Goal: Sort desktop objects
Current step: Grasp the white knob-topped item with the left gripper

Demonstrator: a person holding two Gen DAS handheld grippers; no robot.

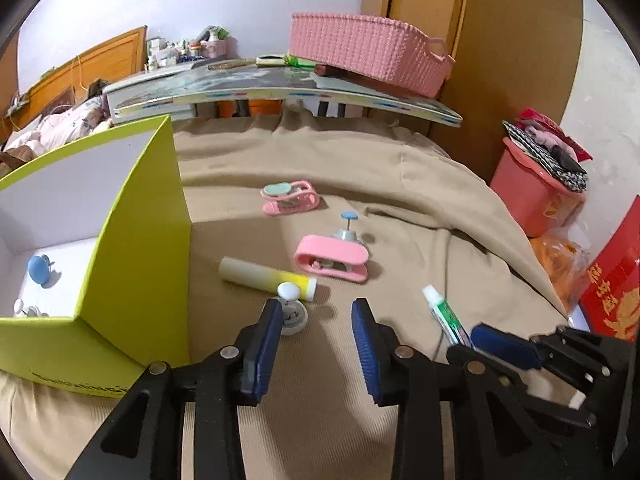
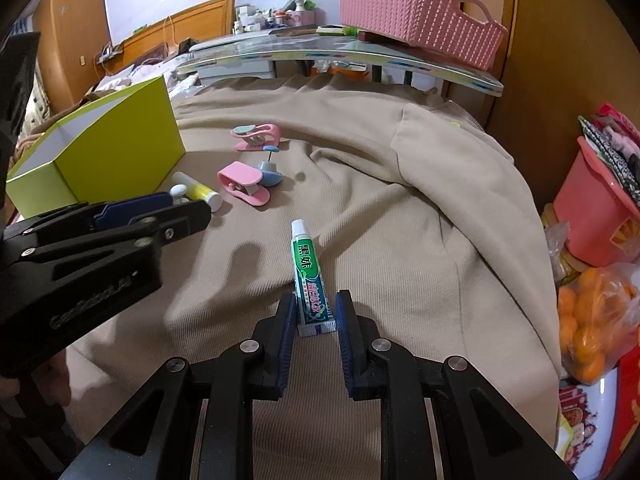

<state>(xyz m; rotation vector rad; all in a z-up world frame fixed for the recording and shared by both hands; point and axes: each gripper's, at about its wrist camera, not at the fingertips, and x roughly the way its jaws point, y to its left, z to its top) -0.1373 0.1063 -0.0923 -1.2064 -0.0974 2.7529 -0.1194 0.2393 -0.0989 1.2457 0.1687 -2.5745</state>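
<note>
Toothpaste tube (image 2: 312, 280) btwn open right claw (image 2: 315, 312) pads.

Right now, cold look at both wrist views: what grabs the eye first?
The lime-green box at the left, open, with a blue pushpin on its white floor. The toothpaste tube lies on the beige cloth, its crimped end between the right gripper's open jaws. The left gripper stands open beside a white-capped pin, with pink clips beyond.
</note>
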